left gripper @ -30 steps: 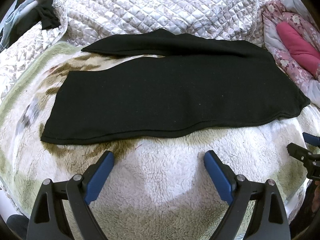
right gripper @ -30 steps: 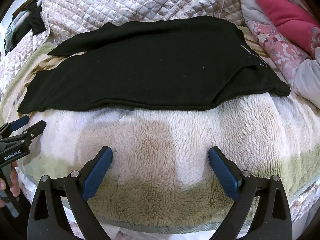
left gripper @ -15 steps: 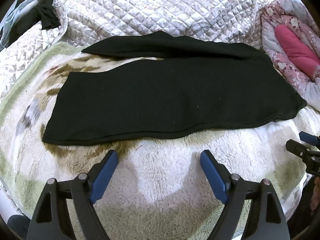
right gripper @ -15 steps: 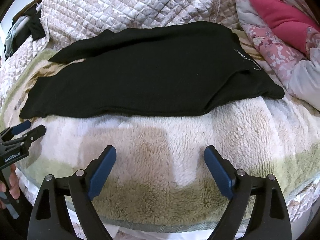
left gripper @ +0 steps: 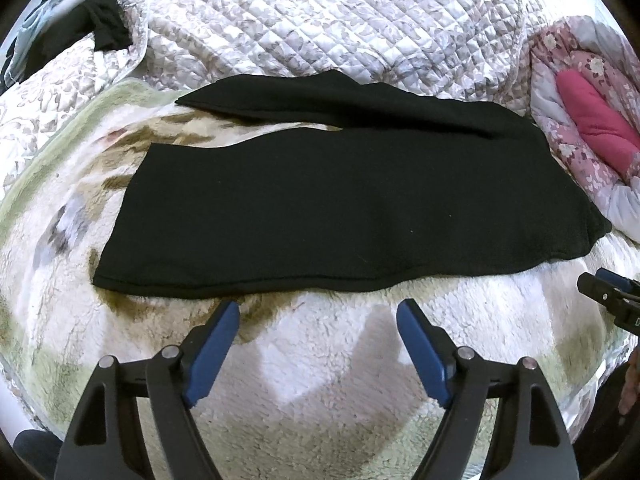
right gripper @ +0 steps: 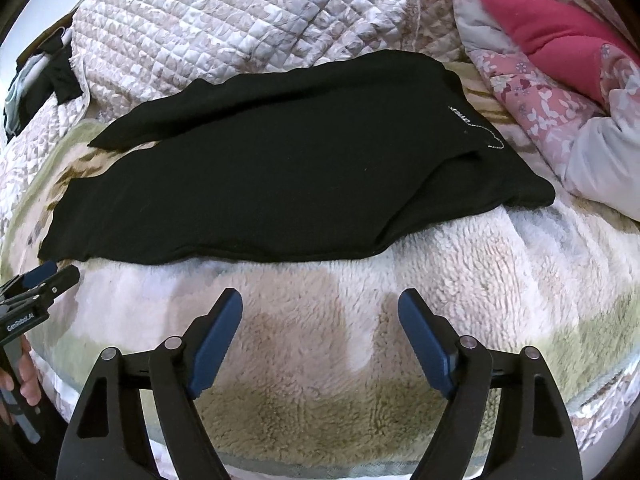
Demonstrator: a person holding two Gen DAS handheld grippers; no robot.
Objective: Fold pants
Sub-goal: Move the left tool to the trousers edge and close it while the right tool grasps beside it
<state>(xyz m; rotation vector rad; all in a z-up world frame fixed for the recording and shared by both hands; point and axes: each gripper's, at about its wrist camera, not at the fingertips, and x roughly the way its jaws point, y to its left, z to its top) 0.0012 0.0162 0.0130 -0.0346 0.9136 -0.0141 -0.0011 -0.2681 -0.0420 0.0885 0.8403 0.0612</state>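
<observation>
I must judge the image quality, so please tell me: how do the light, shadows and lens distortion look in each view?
Left wrist view: even, soft light; strong fisheye bending with dark corners; the left tongs, closing on nothing, throw faint shadows onto the fleece blanket. Right wrist view: the same curved rim; the black pants lose nearly all fold detail; the pink cushion stays sharp.

Black pants point(left gripper: 340, 204) plain, small white stitched mark point(right gripper: 474, 126) near waist at 2 o'clock in right view. Fleece blanket point(left gripper: 328, 368) cream, tan blotches, pale green border at 9 o'clock. Quilted bedspread point(left gripper: 320, 20) white with grey-mauve leaf print, diamond stitching, 12 o'clock. Floral comforter point(right gripper: 532, 96) pink, white blossoms, magenta lining point(right gripper: 552, 28), 2 o'clock. Left gripper point(left gripper: 319, 314): black frame, blue pads. Right gripper point(right gripper: 320, 304) same.
</observation>
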